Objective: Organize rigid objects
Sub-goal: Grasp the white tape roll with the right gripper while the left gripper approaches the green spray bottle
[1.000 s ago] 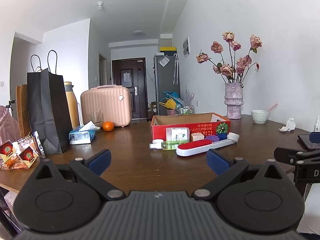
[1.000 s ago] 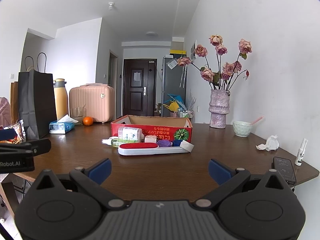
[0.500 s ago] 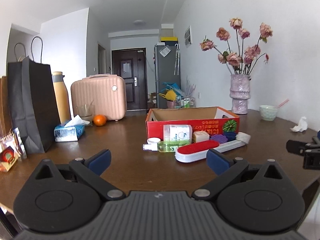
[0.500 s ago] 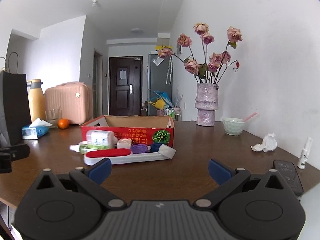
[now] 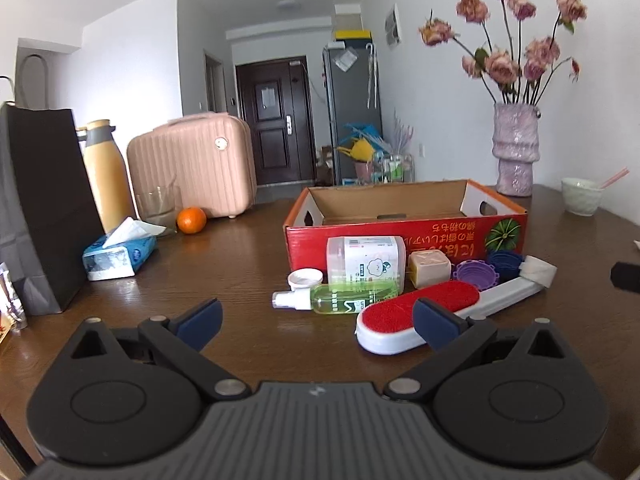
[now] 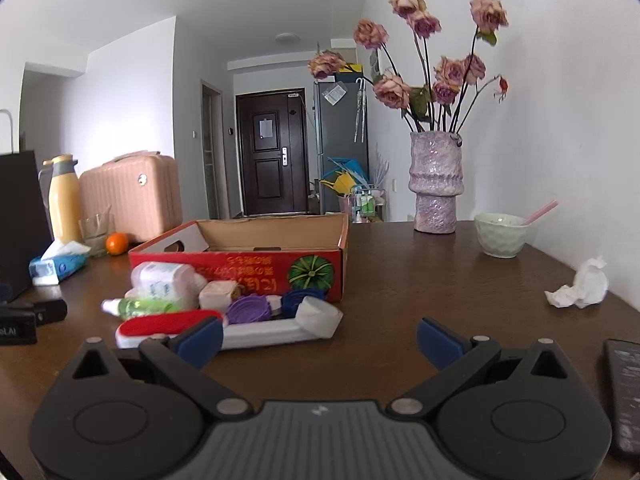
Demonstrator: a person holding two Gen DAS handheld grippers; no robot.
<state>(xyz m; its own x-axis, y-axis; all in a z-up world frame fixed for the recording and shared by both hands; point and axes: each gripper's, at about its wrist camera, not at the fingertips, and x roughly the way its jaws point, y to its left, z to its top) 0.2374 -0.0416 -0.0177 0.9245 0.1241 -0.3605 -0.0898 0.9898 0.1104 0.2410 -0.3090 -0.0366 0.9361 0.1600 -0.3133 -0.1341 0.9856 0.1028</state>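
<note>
Both the left gripper and right gripper hover wide open, holding nothing. Just ahead on the table lies a lint brush, then small items beside the red box.

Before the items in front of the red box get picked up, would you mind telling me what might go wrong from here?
1. The lint brush lies across the front of the pile, so the open left hand-held gripper may sweep it into the green spray bottle.
2. That bottle lies on its side and could roll.
3. The bottle caps sit tightly packed against the red box; the open right hand-held gripper might knock neighbours while reaching one.
</note>
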